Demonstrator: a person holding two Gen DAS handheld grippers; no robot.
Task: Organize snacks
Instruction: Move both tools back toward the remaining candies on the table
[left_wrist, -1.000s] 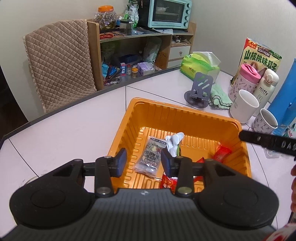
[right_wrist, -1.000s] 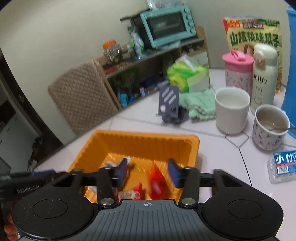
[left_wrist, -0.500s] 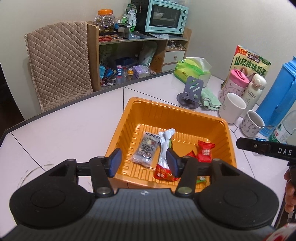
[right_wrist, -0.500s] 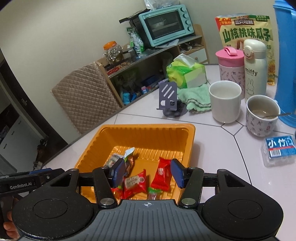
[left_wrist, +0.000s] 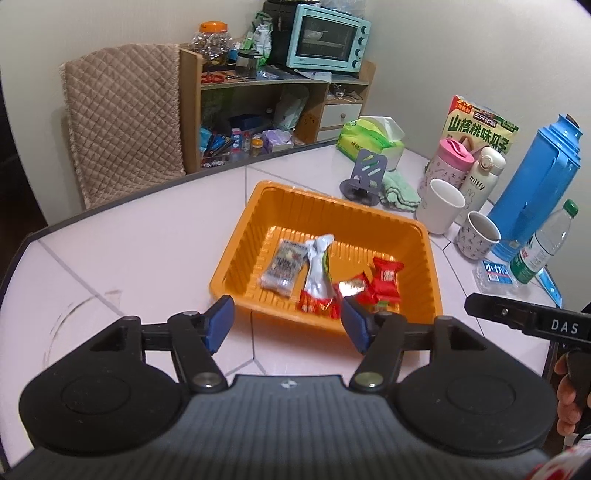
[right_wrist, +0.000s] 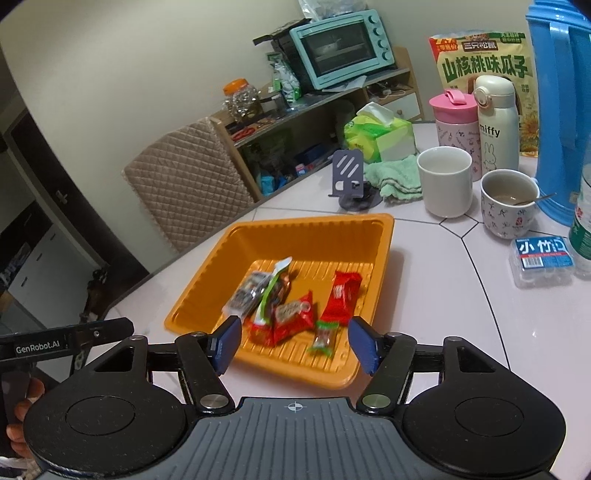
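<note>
The white tiled bench (left_wrist: 147, 236) carries everything here, and on it sits an orange tray (left_wrist: 354, 218) with ribbed walls, near the front edge. Behind the tray stand a tall blue flask (left_wrist: 535, 184), a pink tumbler (right_wrist: 456, 122), a cream bottle (right_wrist: 496, 122), a plain white cup (right_wrist: 445, 181) and a patterned cup (right_wrist: 509, 203) (a spoon rests in that one). A grey phone stand (right_wrist: 349, 173) and a green cloth (right_wrist: 395, 177) lie just beyond the tray's far rim. The snacks all lie inside the tray: a clear packet (left_wrist: 284, 266) beside a long silver-and-red pouch (left_wrist: 317, 273), two red packets (right_wrist: 341, 295) and a small green sweet (right_wrist: 323, 338). The left claw (left_wrist: 288, 325) hangs over the tray's near rim, its blue pads spread apart after just opening, with nothing pinched between them. The right claw (right_wrist: 295, 345) is likewise spread, its jaws having just widened, empty above the near end of the tray.
</note>
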